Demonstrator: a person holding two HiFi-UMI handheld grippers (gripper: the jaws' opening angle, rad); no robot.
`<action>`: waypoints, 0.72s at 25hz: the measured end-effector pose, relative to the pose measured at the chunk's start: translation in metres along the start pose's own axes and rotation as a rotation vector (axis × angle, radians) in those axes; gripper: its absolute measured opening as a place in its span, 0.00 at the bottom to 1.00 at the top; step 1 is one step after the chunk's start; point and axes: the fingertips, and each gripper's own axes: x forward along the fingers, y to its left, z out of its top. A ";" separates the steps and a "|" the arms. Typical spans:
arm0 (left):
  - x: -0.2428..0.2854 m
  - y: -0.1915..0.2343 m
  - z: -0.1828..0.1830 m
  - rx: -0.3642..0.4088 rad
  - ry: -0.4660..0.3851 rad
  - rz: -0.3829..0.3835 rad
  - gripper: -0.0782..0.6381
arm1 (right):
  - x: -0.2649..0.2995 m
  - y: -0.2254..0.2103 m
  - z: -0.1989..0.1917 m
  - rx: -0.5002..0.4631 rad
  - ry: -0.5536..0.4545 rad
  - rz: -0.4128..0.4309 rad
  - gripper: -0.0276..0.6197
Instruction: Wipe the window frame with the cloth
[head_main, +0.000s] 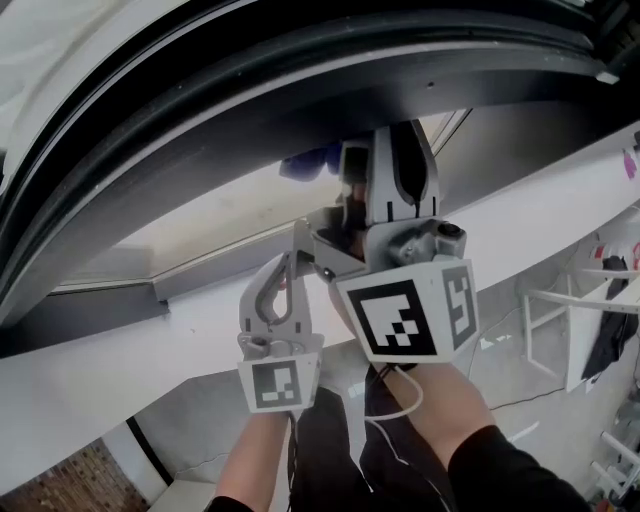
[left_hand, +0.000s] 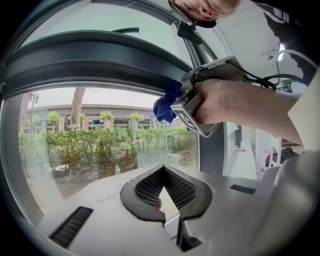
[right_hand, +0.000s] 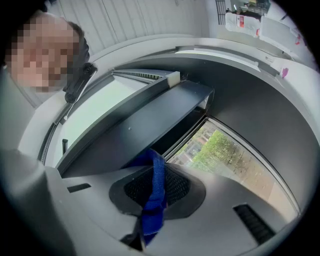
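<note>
The window frame (head_main: 250, 110) is wide, dark grey and curved, and it bends over the clear glass pane (left_hand: 100, 145). My left gripper (left_hand: 164, 192) hangs just under my right one. Its jaws are pressed nearly together, with nothing in them. My right gripper (head_main: 400, 140) is lifted up to the frame, close to where the frame meets the glass. Its jaws are pinched tight on the small blue woven cloth (right_hand: 155, 200). A bunch of the cloth sticks out past the tips, right at the dark frame. I can't tell for sure if it touches.

I think this is the wiping step, near its start. Next I should push the cloth flat on the frame and slide it along the curve. I need a firm pinch so the cloth doesn't slip out.
</note>
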 end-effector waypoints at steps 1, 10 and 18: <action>0.001 -0.002 0.000 0.002 0.004 -0.003 0.12 | 0.000 -0.003 0.002 -0.009 0.003 -0.004 0.08; 0.009 -0.012 -0.004 0.011 0.017 -0.025 0.12 | -0.002 -0.035 0.025 -0.121 -0.062 -0.103 0.08; 0.015 -0.016 -0.002 0.028 0.028 -0.048 0.12 | 0.001 -0.027 0.030 -0.456 -0.103 -0.116 0.08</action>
